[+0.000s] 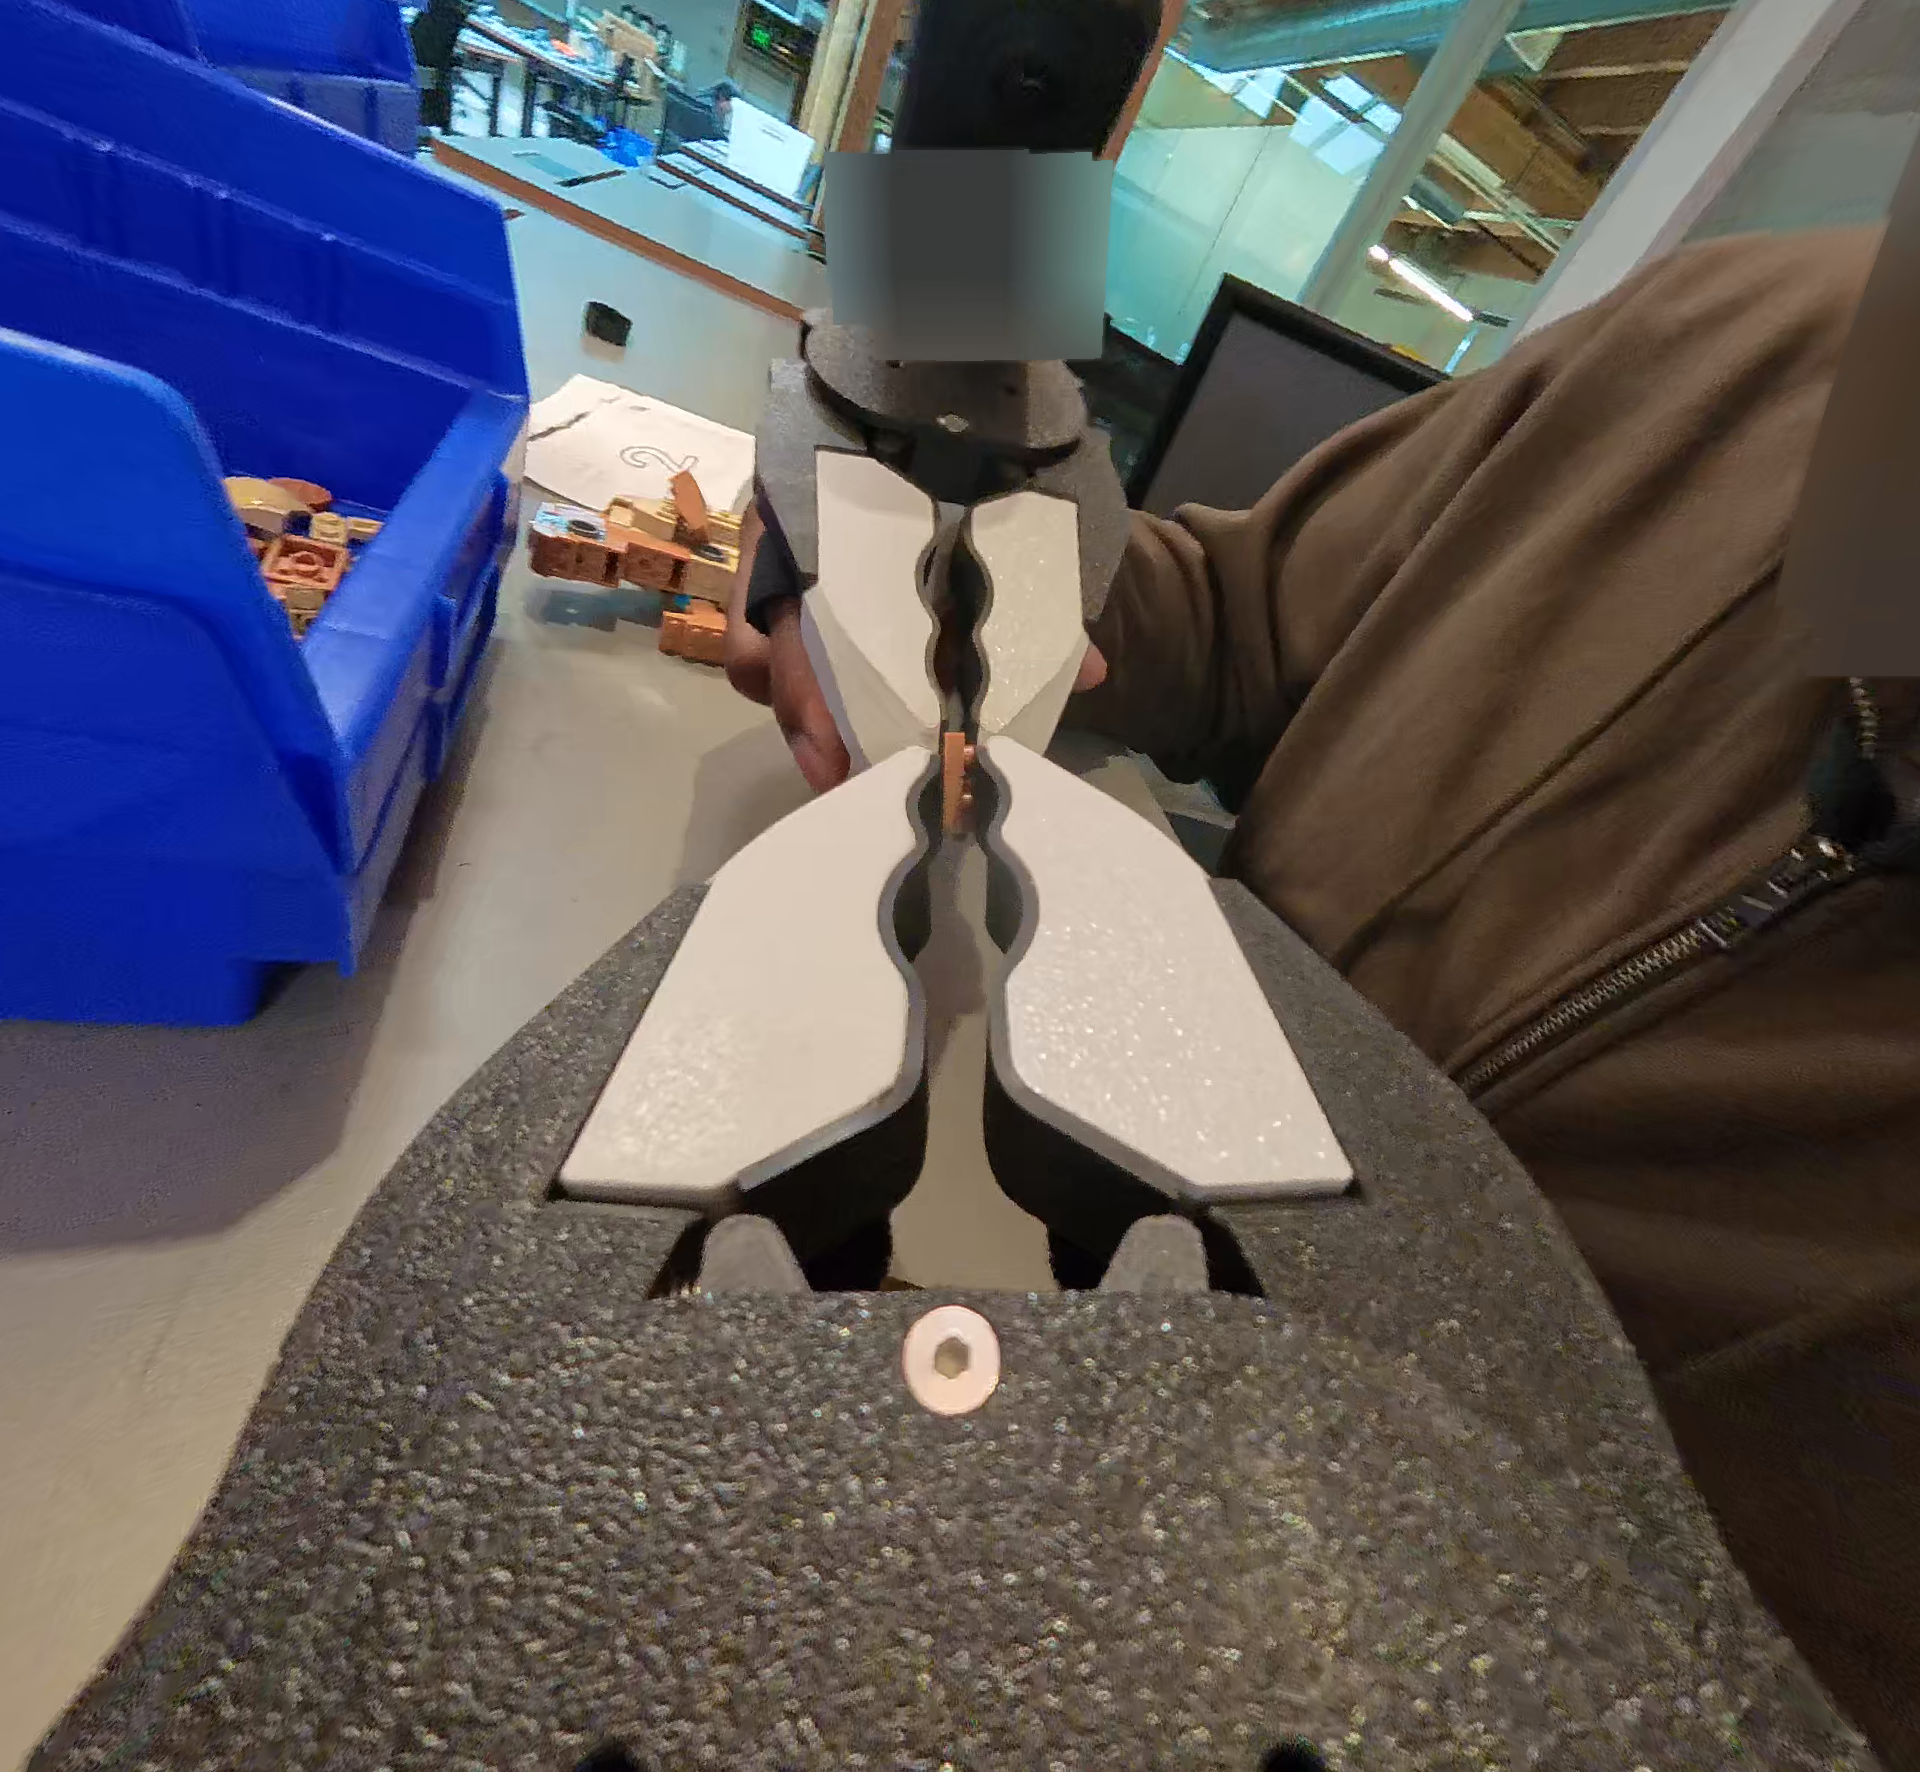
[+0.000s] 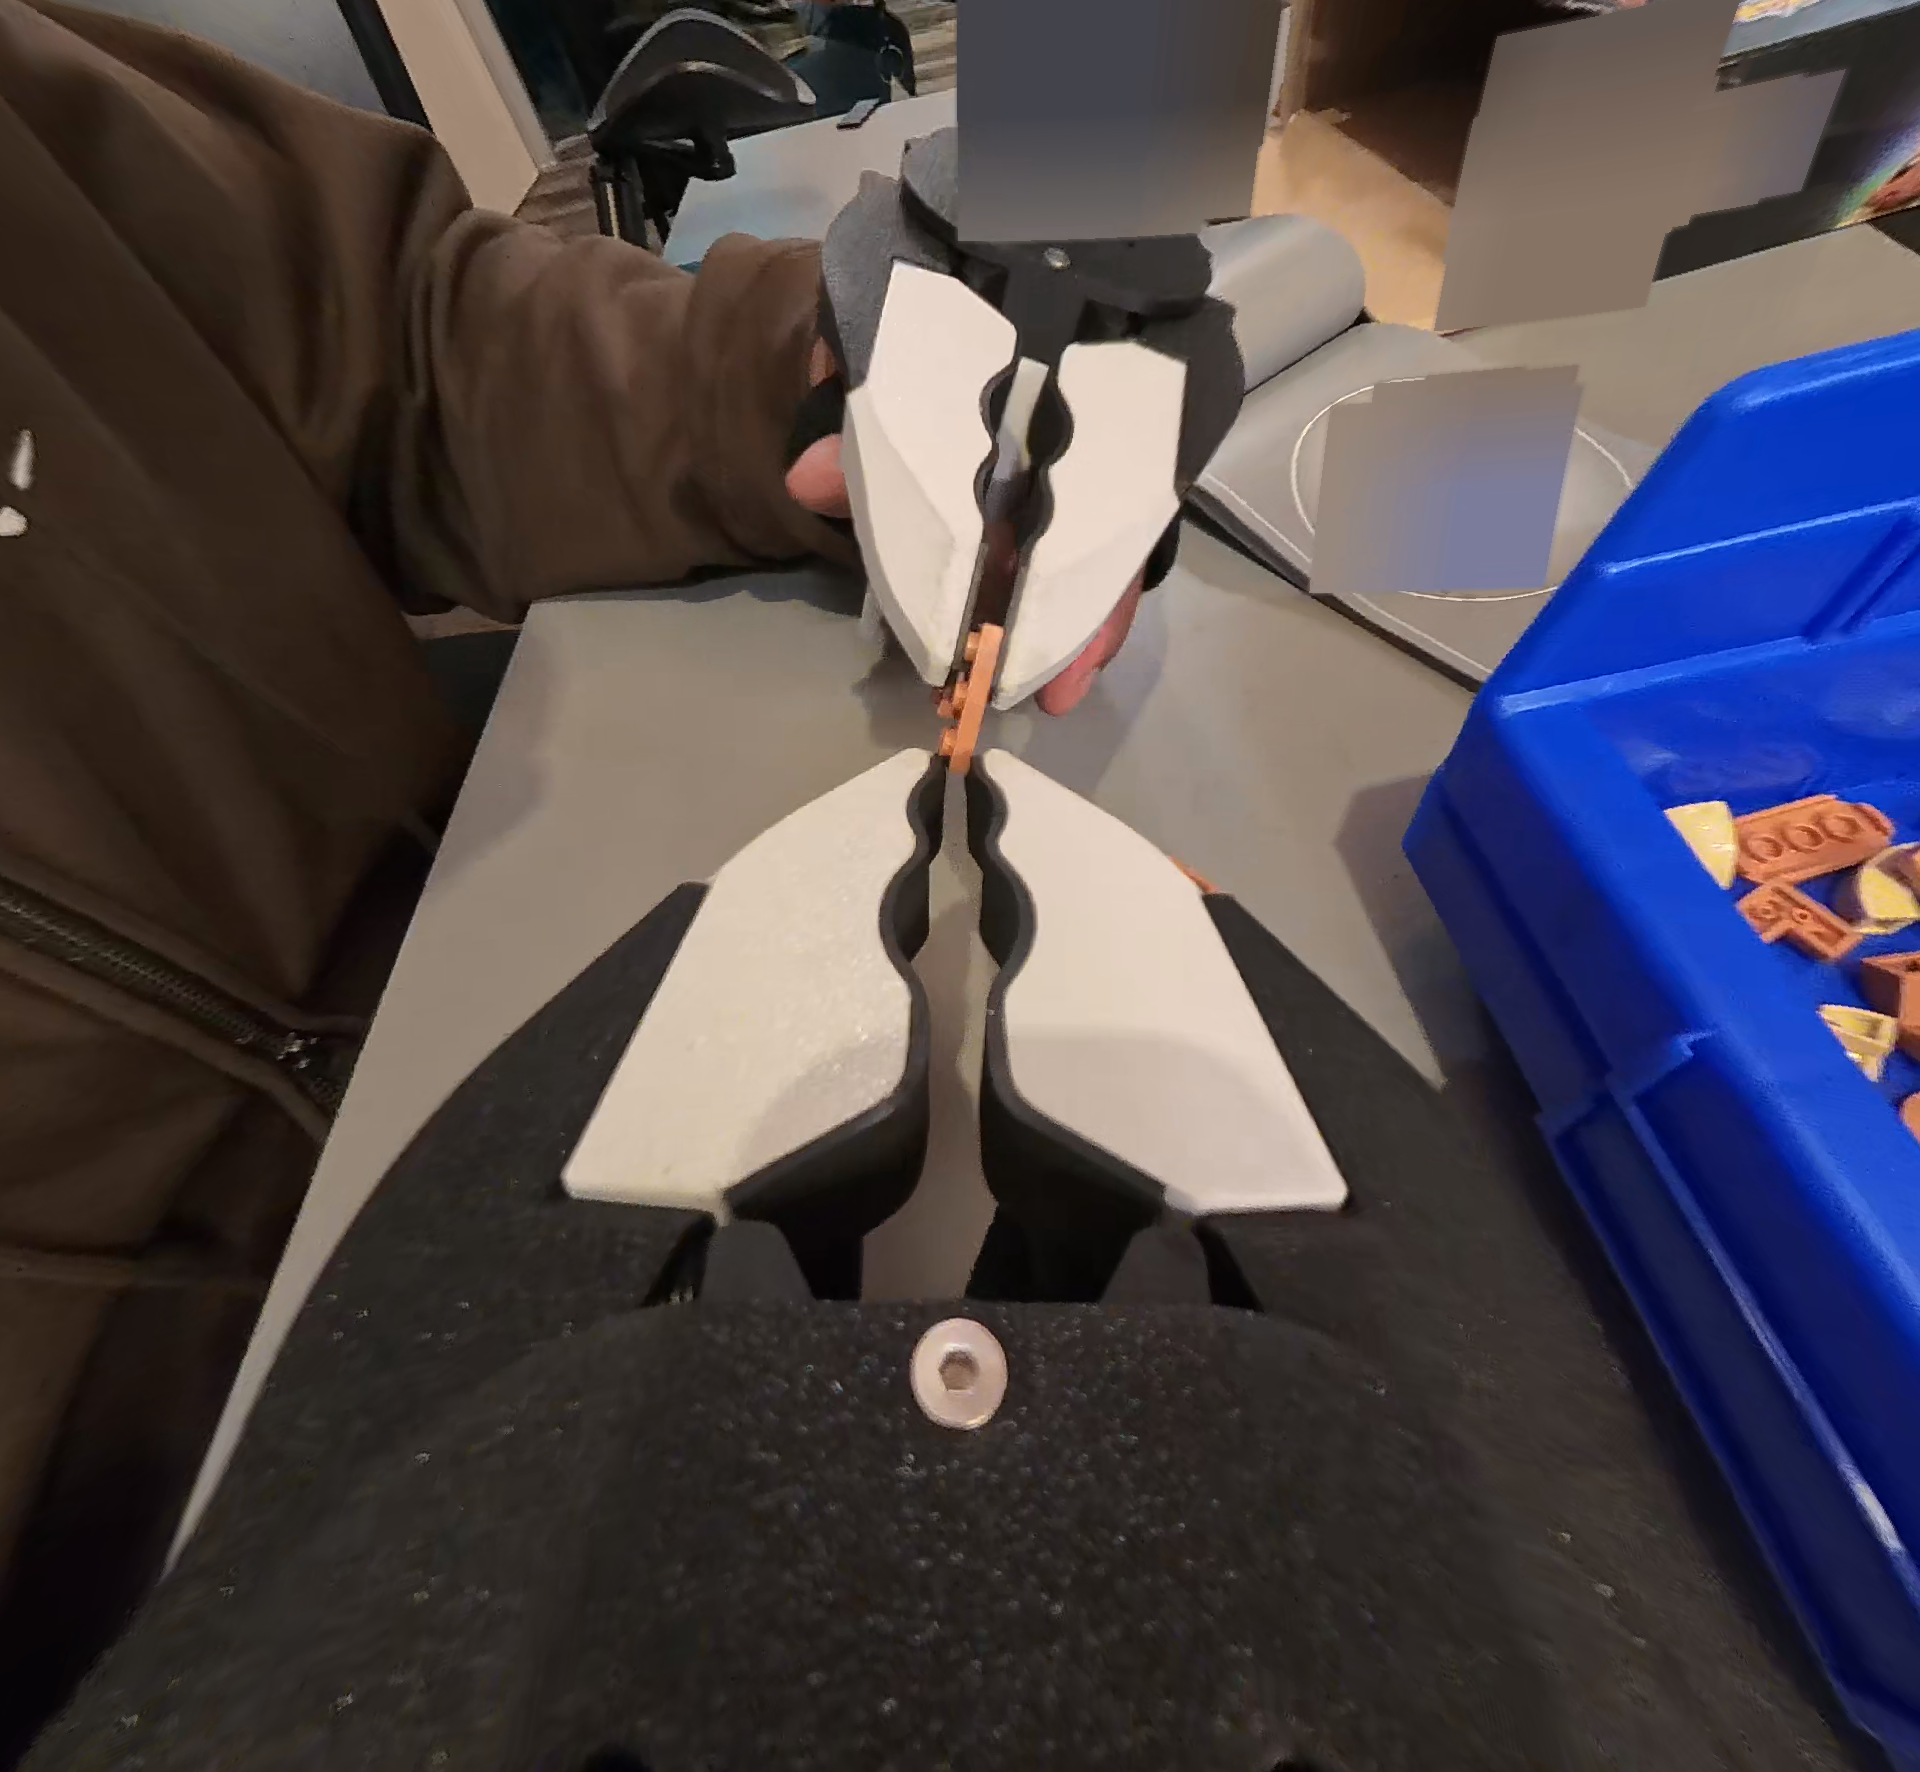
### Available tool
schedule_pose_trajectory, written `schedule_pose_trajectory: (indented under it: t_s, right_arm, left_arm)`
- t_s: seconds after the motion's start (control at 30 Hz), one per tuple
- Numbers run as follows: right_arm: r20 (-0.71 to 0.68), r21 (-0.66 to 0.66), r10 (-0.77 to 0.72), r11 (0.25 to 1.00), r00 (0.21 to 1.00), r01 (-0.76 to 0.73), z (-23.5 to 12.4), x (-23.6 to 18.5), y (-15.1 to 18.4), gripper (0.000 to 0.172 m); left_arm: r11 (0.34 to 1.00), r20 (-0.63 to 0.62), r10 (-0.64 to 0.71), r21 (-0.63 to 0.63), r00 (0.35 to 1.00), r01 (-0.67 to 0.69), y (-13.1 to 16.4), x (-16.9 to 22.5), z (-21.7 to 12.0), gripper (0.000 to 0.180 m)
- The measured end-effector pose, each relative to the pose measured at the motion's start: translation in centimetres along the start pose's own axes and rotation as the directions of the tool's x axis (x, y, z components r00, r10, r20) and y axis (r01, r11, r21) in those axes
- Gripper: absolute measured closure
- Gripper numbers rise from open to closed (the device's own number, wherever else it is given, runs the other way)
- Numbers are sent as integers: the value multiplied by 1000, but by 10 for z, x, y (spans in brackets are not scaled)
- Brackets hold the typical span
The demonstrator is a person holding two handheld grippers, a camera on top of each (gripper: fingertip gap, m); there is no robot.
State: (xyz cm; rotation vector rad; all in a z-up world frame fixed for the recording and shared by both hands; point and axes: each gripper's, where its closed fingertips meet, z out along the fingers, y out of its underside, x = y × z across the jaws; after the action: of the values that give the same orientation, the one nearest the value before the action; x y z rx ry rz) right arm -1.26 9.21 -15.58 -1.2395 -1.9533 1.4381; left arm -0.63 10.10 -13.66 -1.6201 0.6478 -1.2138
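A thin orange studded plate [image 1: 954, 780] stands on edge between my two grippers, which meet tip to tip above the grey table [image 1: 582, 787]. My left gripper [image 1: 956, 768] is shut on the plate, pads pressing its flat face and its studs. In the right wrist view the left gripper [image 2: 977, 673] holds most of the plate [image 2: 971, 699]. My right gripper [image 2: 956, 764] is shut on the plate's near end, only at the very tips. The right gripper shows opposite in the left wrist view [image 1: 961, 720].
A blue bin [image 1: 395, 642] holding several brown and tan bricks stands at the left; it also shows in the right wrist view [image 2: 1662, 787]. A brick build [image 1: 634, 559] and a paper sheet [image 1: 634, 444] lie behind. An open booklet [image 2: 1278, 475] and a cardboard box [image 2: 1382, 164] lie far right. A person's brown sleeve [image 1: 1455, 579] borders the table. The tips of both grippers are at nearly the same place.
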Motion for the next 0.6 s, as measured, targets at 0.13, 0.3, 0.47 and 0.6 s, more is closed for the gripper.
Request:
schedule_pose_trajectory:
  t_s: [0.13, 0.3, 0.47, 0.6]
  right_arm:
    - [-146, 61, -66, 995, 987, 75, -8, 18, -13, 161]
    - [-496, -12, -304, 939, 813, 344, -26, 50, -28, 161]
    - [-604, -110, -453, 862, 656, 495, -21, 49, -35, 159]
    - [-623, -187, -518, 827, 586, 531, -13, 51, -30, 159]
  left_arm:
    - [984, 47, -121, 135, 992, 113, -17, -12, -4, 176]
    - [874, 83, -340, 396, 937, 282, -38, -36, -16, 176]
    - [777, 92, -473, 513, 876, 365, -35, -52, -19, 176]
    - [758, 111, -507, 531, 855, 380, -30, -56, -16, 176]
